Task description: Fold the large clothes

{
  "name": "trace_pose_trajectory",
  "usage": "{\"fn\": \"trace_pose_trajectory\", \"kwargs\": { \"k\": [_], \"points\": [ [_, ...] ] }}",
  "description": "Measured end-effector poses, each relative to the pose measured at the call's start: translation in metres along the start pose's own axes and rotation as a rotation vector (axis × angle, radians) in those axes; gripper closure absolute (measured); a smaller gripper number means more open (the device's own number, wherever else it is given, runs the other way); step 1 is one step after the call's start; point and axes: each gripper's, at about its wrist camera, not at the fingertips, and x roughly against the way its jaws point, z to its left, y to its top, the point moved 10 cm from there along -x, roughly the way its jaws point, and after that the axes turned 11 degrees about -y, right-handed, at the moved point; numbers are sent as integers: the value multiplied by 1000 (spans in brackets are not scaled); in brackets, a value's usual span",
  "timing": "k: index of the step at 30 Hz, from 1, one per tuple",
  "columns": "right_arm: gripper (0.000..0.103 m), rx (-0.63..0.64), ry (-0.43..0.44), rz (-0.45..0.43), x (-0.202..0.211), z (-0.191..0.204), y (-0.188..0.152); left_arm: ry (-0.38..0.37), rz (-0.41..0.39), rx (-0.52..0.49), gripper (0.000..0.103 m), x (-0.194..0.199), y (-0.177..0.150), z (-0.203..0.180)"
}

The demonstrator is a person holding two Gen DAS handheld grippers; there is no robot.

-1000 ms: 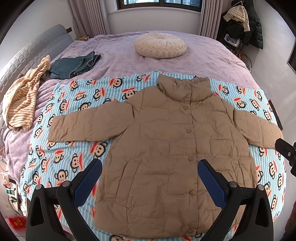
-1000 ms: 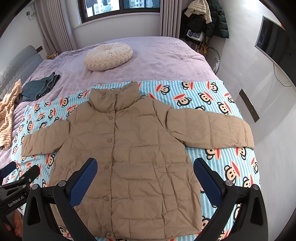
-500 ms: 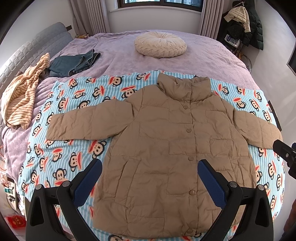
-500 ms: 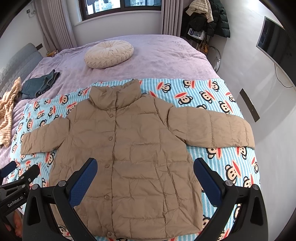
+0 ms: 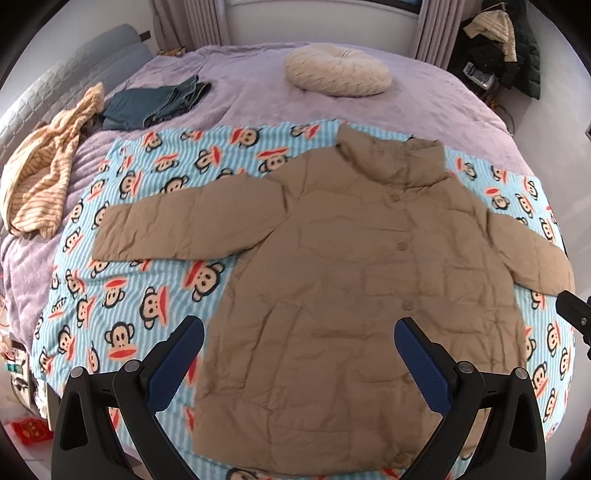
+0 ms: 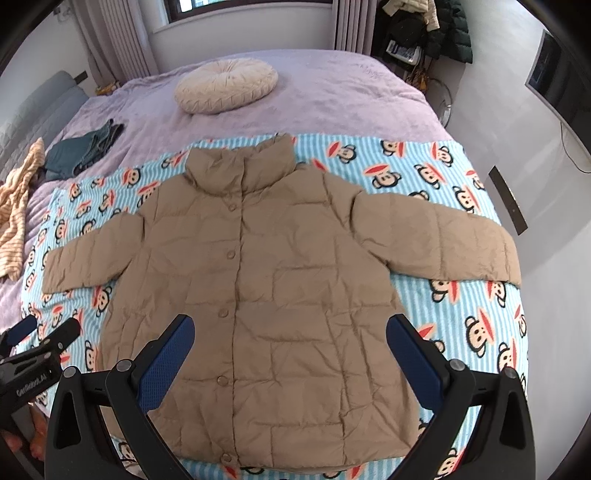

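- At the far left of the bed, a striped cream garment point(image 5: 40, 181) lies crumpled by the grey headboard point(image 5: 48, 85), with folded dark jeans point(image 5: 155, 103) just beside it on the purple bedspread point(image 6: 332, 96).
- The left gripper point(image 5: 299, 354) hangs over the jacket's lower hem, its blue-padded fingers point(image 5: 177, 358) spread wide and empty — nothing between them.
- The tan puffer jacket point(image 6: 266, 280) lies flat and face up on a monkey-print blanket point(image 6: 461, 332), buttoned, collar toward the window, both sleeves stretched out sideways.
- A round cream cushion point(image 6: 227, 85) sits beyond the collar, well apart from the jacket.
- The right gripper point(image 6: 290, 352) hovers over the jacket's lower front — released, holding nothing.
- Dark coats point(image 6: 443, 29) hang at the far right corner.
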Motion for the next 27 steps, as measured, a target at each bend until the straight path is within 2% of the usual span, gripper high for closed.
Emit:
{"fn": "trace_pose_trajectory", "kwargs": {
  "k": [7, 11, 14, 17, 20, 24, 27],
  "points": [
    [0, 28, 55, 74, -28, 49, -13, 4, 46, 97, 0, -34, -11, 69],
    [0, 46, 137, 139, -55, 91, -31, -89, 82, 220, 0, -68, -24, 114],
    [0, 109, 152, 212, -80, 122, -48, -157, 46, 358, 0, -92, -23, 155],
    [0, 200, 154, 247, -100, 152, -62, -215, -40, 473, 0, -118, -11, 200],
    [0, 208, 194, 290, -117, 178, -72, -278, -92, 565, 0, -144, 2, 233],
    [0, 210, 242, 264, -133, 204, -70, -374, -129, 634, 0, -185, 25, 261],
    [0, 201, 269, 232, -141, 218, -60, -404, -157, 665, 0, -204, 44, 279]
  ]
}}
